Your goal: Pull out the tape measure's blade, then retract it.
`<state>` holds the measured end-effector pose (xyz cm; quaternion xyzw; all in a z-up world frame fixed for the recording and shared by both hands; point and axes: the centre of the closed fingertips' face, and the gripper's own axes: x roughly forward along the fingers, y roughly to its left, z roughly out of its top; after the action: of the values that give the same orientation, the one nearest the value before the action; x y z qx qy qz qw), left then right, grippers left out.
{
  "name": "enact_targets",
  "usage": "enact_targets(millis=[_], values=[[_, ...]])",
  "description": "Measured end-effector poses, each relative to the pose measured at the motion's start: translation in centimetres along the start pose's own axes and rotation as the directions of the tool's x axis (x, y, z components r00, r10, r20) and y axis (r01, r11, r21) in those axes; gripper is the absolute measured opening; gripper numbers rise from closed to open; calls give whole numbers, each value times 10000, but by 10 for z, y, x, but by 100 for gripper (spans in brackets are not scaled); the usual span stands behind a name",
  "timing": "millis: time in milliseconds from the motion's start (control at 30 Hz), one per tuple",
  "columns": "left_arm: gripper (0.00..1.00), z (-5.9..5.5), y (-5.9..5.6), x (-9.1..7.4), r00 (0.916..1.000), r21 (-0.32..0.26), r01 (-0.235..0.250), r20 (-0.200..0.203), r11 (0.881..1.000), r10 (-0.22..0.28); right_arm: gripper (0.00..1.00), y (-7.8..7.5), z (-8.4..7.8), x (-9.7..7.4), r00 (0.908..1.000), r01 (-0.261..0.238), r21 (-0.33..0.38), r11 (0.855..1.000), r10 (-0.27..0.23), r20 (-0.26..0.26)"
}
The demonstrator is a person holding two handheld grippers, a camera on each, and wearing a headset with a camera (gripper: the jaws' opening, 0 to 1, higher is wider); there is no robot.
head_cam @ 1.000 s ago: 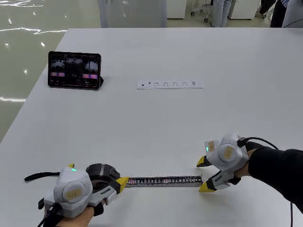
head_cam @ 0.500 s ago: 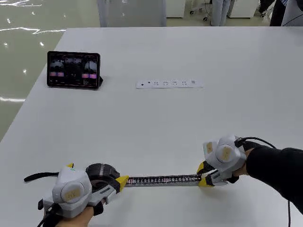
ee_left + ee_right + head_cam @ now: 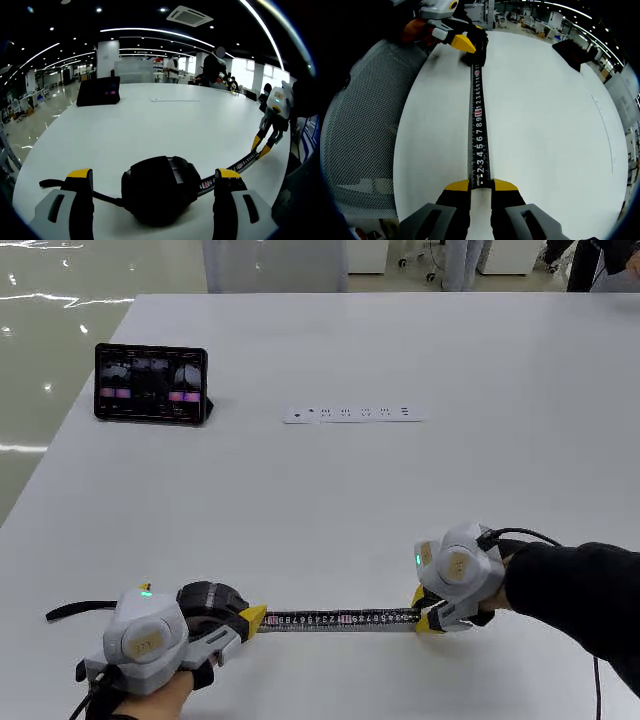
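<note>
My right gripper (image 3: 481, 185) pinches the tip of the black numbered blade (image 3: 479, 125), which reads 2 to 9. The blade is drawn across the white surface (image 3: 330, 500) from the round black tape measure case (image 3: 160, 192), which sits between the wide-set jaws of my left gripper (image 3: 154, 173).

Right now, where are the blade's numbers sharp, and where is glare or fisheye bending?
Right gripper view: numbers on the tape measure's blade sharp, table edge bowed. Head view: glare streaks on the floor. Left gripper view: ceiling light strips curve into arcs.
</note>
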<state>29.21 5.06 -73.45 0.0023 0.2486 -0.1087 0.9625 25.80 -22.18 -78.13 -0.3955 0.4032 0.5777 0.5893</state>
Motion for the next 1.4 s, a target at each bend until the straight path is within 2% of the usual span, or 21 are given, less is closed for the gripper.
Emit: enact_targets(millis=[67, 100, 200, 267, 367, 400, 467, 567, 700, 733, 933, 1400], values=[[99, -2, -1, 0, 10000, -123, 36, -77, 9999, -37, 11, 0, 0, 0, 9999, -52, -89, 9999, 51, -104], [98, -1, -2, 0, 10000, -140, 39, -82, 9999, -40, 11, 0, 0, 0, 9999, -29, 140, 9999, 31, -126], [92, 6, 0, -2, 9999, -369, -124, 102, 9992, 127, 11, -1, -1, 0, 9998, -109, 212, 9997, 112, -146], [89, 5, 0, -2, 9999, -393, -159, 50, 9991, 161, 11, -2, 0, 0, 9997, -116, 339, 9994, 123, -190], [88, -5, -4, 2, 9992, -649, -50, -404, 9979, 24, 11, -2, -1, 1, 9994, -120, 403, 9991, 132, -318], [87, -7, -5, 3, 9989, -655, -39, -471, 9978, 8, 11, -2, -1, 0, 9993, -167, 218, 9996, 174, -340], [83, -6, -7, 3, 9988, -455, -52, -493, 9989, 30, 10, -2, -1, 1, 9992, -167, 528, 9985, 185, -343], [79, -3, -7, 3, 9989, -462, -115, -455, 9989, 94, 10, -3, -1, 1, 9990, -167, 623, 9979, 192, -397], [65, -11, -9, 4, 9967, -339, -36, -808, 9994, 9, 10, -3, -1, 1, 9985, -129, 654, 9978, 164, -531], [64, -10, -7, 4, 9971, -190, -94, -756, 9998, 79, 10, -3, -1, 1, 9984, -114, 712, 9974, 153, -543], [62, -10, -7, 3, 9974, -198, -9, -716, 9998, -5, 10, -4, -1, 1, 9988, -136, 1046, 9944, 185, -464], [60, -11, -6, 3, 9969, -38, 12, -785, 10000, -15, 10, -4, 0, 1, 9991, -31, 1040, 9946, 74, -413]])
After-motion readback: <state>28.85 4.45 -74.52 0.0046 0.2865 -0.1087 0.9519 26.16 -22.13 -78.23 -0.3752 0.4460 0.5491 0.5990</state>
